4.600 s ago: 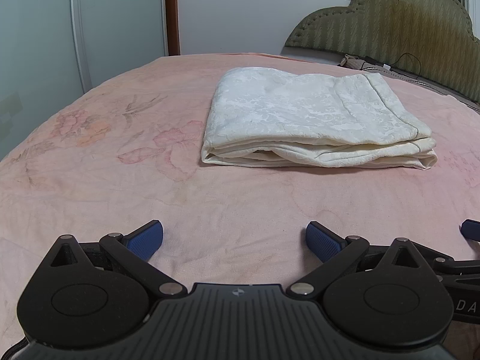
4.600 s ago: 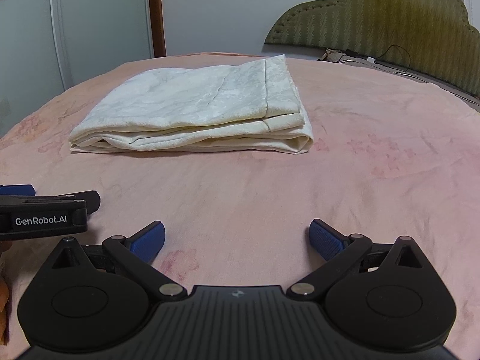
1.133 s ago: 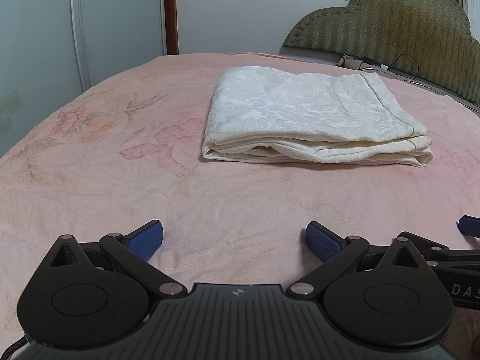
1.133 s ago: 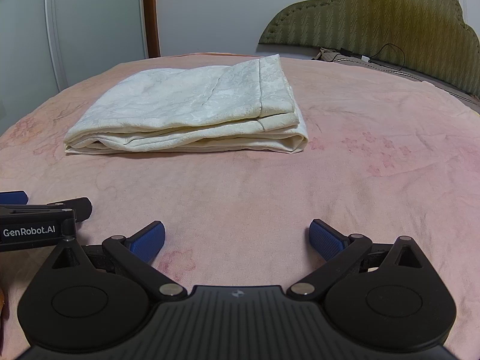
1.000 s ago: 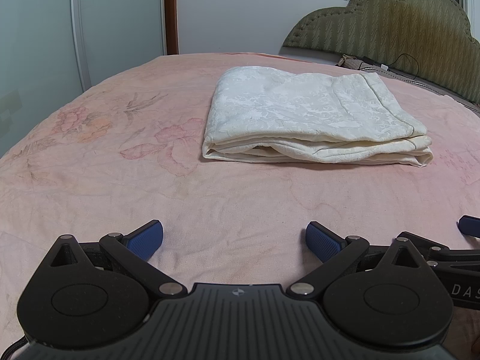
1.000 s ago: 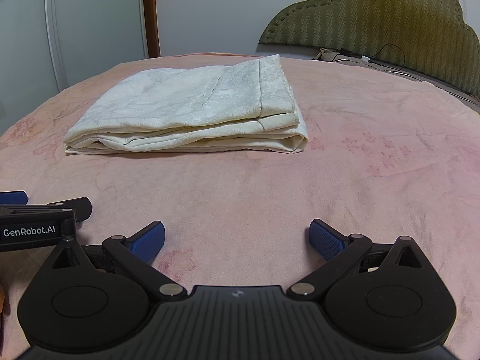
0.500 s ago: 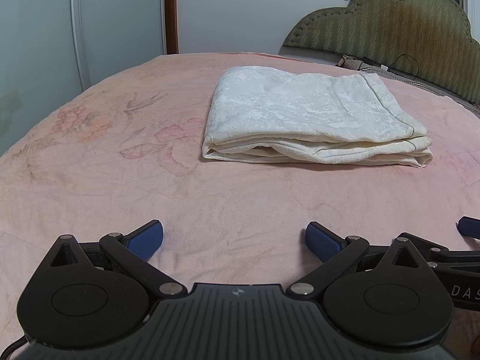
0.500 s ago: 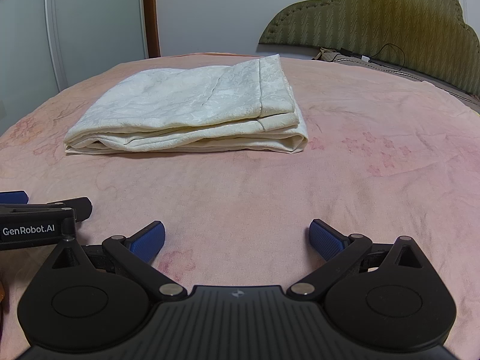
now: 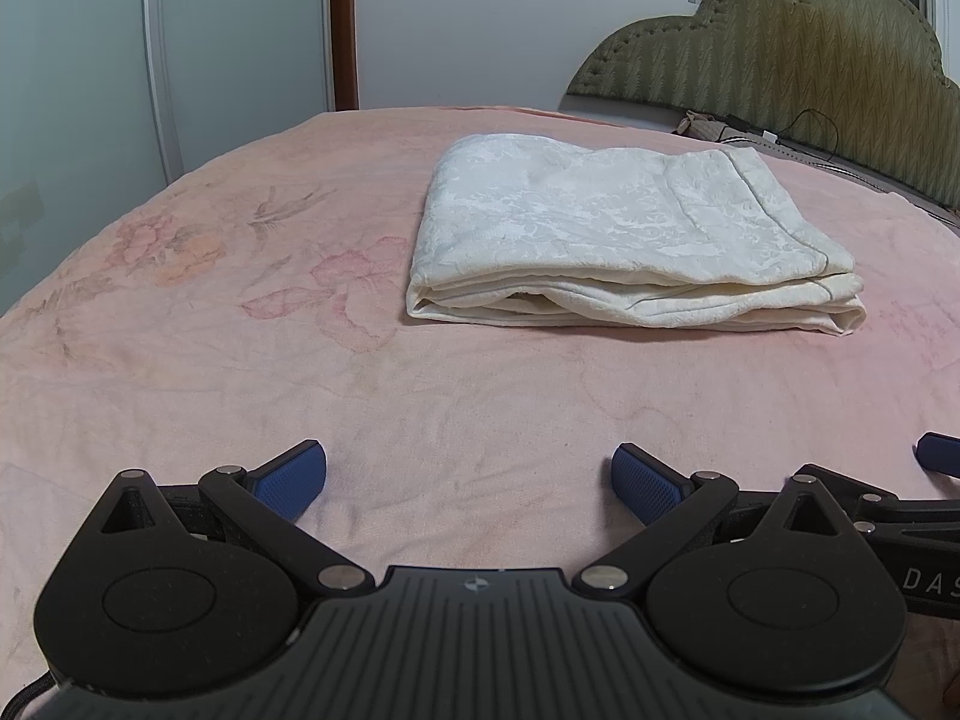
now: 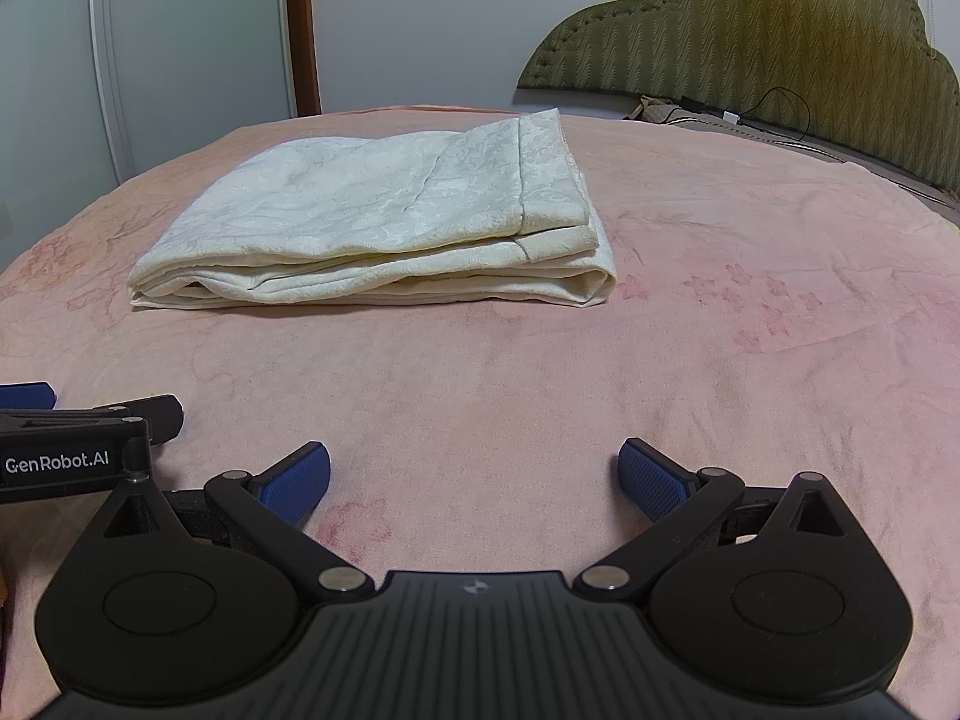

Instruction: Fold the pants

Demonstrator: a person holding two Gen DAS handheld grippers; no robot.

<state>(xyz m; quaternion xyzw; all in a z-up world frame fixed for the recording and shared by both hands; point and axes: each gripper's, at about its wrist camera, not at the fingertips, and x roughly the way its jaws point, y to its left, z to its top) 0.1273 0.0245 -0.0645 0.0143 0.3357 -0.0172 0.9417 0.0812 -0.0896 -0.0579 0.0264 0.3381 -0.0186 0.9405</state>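
Nothing has visibly moved since the earlier frames: the cream, damask-patterned folded pants (image 9: 624, 246) (image 10: 384, 228) lie as before on the pink floral bedspread (image 9: 240, 300) (image 10: 750, 300), well ahead of both grippers. Left gripper (image 9: 470, 477) and right gripper (image 10: 474, 483) hover side by side low over the bare sheet, each with its blue-padded fingers (image 9: 288, 477) (image 10: 654, 483) spread wide and empty. Beyond the pants stand the olive quilted scalloped headboard (image 9: 780, 54) (image 10: 750, 42) to the right, pale wardrobe doors (image 9: 120, 60) (image 10: 180, 30) to the left, and a white wall (image 9: 468, 18) between.
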